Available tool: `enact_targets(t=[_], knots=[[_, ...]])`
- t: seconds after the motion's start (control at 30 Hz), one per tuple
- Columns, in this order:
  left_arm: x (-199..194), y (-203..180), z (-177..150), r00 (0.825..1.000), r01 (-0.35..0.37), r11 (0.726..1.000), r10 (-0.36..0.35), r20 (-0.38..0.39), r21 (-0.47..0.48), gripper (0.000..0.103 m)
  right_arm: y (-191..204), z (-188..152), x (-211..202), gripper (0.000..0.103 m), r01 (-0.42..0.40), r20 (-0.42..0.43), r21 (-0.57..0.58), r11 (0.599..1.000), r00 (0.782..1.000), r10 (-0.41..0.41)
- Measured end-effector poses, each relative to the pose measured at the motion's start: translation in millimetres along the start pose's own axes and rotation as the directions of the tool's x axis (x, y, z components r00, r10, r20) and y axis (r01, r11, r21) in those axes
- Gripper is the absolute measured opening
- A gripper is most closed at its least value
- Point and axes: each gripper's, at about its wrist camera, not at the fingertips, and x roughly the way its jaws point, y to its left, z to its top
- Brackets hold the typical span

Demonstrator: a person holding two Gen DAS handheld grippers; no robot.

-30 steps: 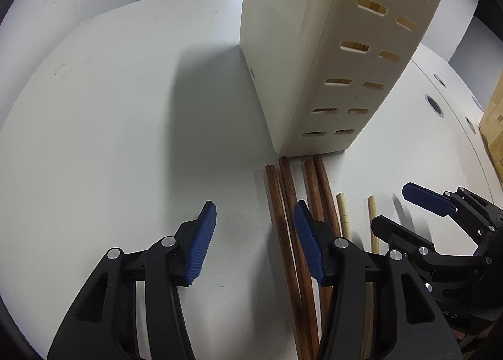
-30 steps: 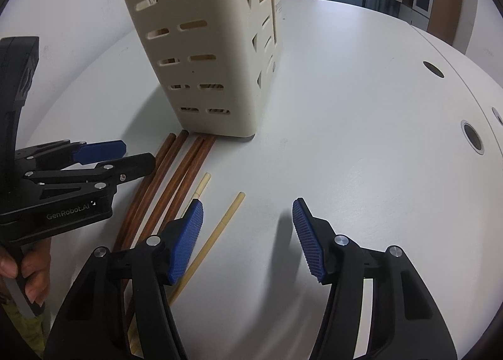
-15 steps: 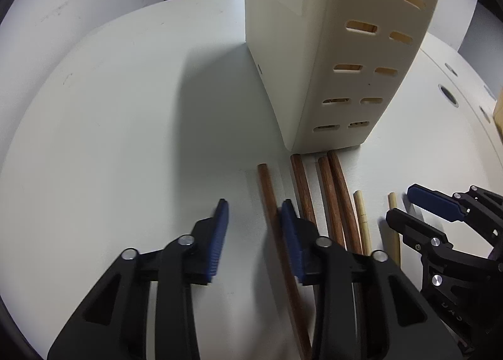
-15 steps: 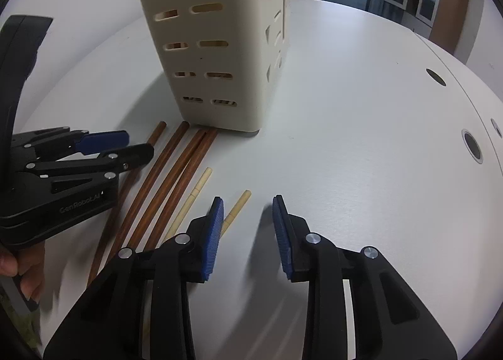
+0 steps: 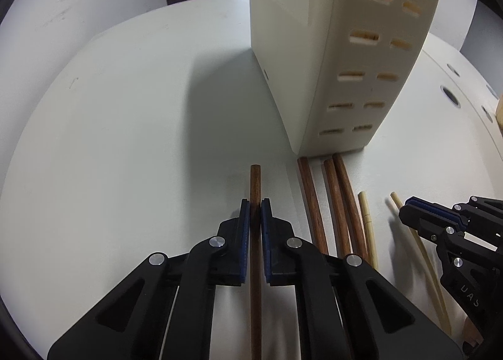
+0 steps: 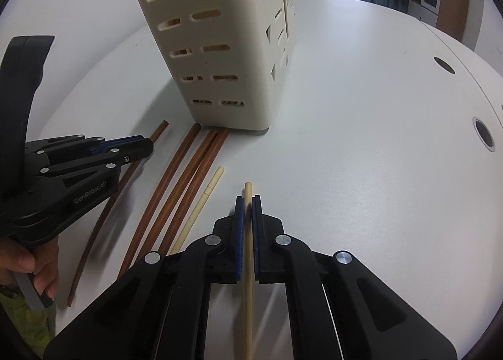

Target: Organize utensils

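L gripper (image 5: 255, 203): jaws pinched on a dark brown chopstick (image 5: 255, 177), tip pointing to 12 o'clock on the white table (image 5: 125, 108). R gripper (image 6: 248, 199): jaws clamped on a pale chopstick (image 6: 248, 188). Cream slotted holder (image 5: 345, 61) stands upright at 1 o'clock in L view, 11 in R view. Three brown chopsticks (image 5: 338, 190) touch its base; another pale chopstick (image 6: 201, 203) lies beside them. Only R view shows the person's hand (image 6: 28, 262) on the L gripper's handle.
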Motion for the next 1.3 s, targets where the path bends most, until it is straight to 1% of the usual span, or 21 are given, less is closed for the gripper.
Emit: enact_targets(t=[0.1,0.23,0.33,0.47,0.53,0.67,0.73,0.87,1.03,1.07,1.1,1.13,1.23,1.3], knots=[[-22,1,-1,0.998,0.014,1.0,-0.013,0.055,-0.016,0.007,-3,0,-15,0.006,-0.001,0.035,-0.005,1.0,0.999,0.001],[-51,3,0,0.989,0.034,0.999,-0.028,0.144,-0.042,0.007,2,-4,-35,0.005,-0.015,0.093,-0.002,1.0,0.996,0.015],[-73,2,-1,0.975,0.061,0.996,-0.048,0.215,-0.058,0.007,3,-4,-53,0.005,-0.033,0.155,0.0,0.999,0.987,0.033],[-100,-6,-3,0.952,0.076,0.996,-0.057,0.3,-0.052,0.007,-4,4,-79,0.005,-0.046,0.262,-0.025,0.999,0.964,0.052],[-112,-10,-3,0.941,0.085,0.995,-0.065,0.333,-0.044,0.007,-4,5,-87,0.005,-0.04,0.299,-0.034,0.999,0.953,0.049],[-126,-13,-1,0.923,0.088,0.995,-0.067,0.379,-0.037,0.006,-10,9,-96,0.005,-0.04,0.336,-0.041,0.998,0.94,0.051],[-135,-16,0,0.914,0.091,0.995,-0.069,0.4,-0.036,0.006,-17,18,-98,0.005,-0.034,0.354,-0.044,0.998,0.934,0.048],[-151,-18,5,0.892,0.091,0.995,-0.067,0.447,-0.03,0.006,-11,18,-114,0.005,-0.021,0.408,-0.068,0.997,0.912,0.047],[-171,-21,16,0.869,0.079,0.997,-0.061,0.491,-0.016,0.006,-4,28,-132,0.004,-0.004,0.459,-0.088,0.996,0.888,0.044],[-173,-22,18,0.865,0.078,0.997,-0.061,0.497,-0.014,0.006,-3,30,-137,0.004,-0.005,0.467,-0.092,0.996,0.883,0.048],[-175,-23,21,0.86,0.073,0.997,-0.057,0.507,-0.011,0.006,-1,33,-141,0.001,-0.003,0.472,-0.1,0.995,0.88,0.05],[-180,-24,26,0.854,0.067,0.998,-0.053,0.518,-0.009,0.006,0,36,-145,0.001,-0.002,0.48,-0.102,0.995,0.876,0.05],[-186,-24,34,0.842,0.067,0.998,-0.054,0.536,-0.005,0.006,3,47,-158,0.001,0.008,0.511,-0.106,0.994,0.858,0.048],[-190,-26,37,0.835,0.066,0.998,-0.056,0.547,0.001,0.006,3,51,-159,0.001,0.014,0.515,-0.108,0.994,0.856,0.044]])
